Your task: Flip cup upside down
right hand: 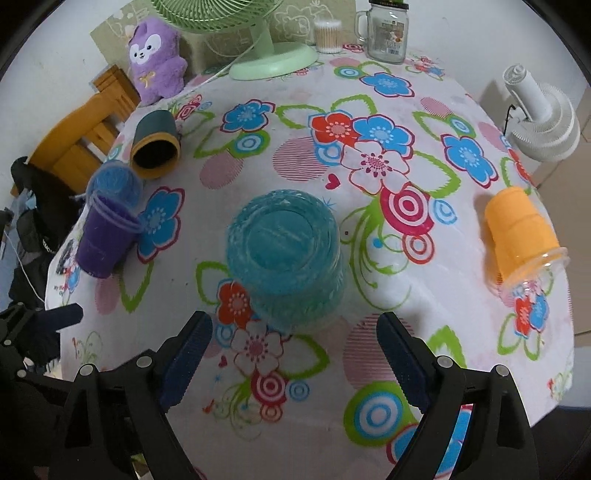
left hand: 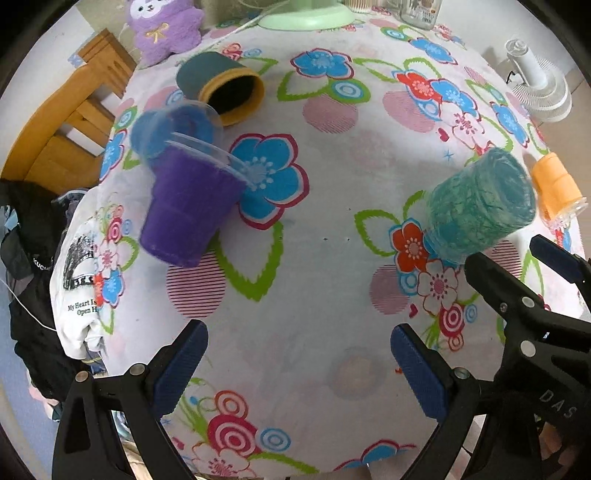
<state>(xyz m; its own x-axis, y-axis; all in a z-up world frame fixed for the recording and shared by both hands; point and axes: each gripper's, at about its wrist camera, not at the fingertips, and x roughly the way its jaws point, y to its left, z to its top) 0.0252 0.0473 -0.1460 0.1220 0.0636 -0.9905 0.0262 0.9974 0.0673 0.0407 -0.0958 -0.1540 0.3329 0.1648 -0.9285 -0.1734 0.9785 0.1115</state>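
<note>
A teal cup (right hand: 286, 254) stands upside down on the flowered tablecloth, just ahead of my right gripper (right hand: 293, 354), which is open and empty. It also shows in the left wrist view (left hand: 480, 206). My left gripper (left hand: 297, 365) is open and empty over bare cloth. The right gripper (left hand: 517, 266) shows at the right edge of the left view, behind the teal cup. A purple cup (left hand: 188, 206) stands upright at the left with a blue cup (left hand: 173, 129) behind it. A dark green cup with a yellow rim (left hand: 225, 85) and an orange cup (right hand: 521, 236) lie on their sides.
A purple plush toy (right hand: 157, 59), a green fan base (right hand: 273, 61), a cotton-swab jar (right hand: 327, 35) and a glass mug jar (right hand: 388, 31) stand at the back. A white fan (right hand: 543, 118) is off the right edge. A wooden chair (left hand: 74, 122) stands left.
</note>
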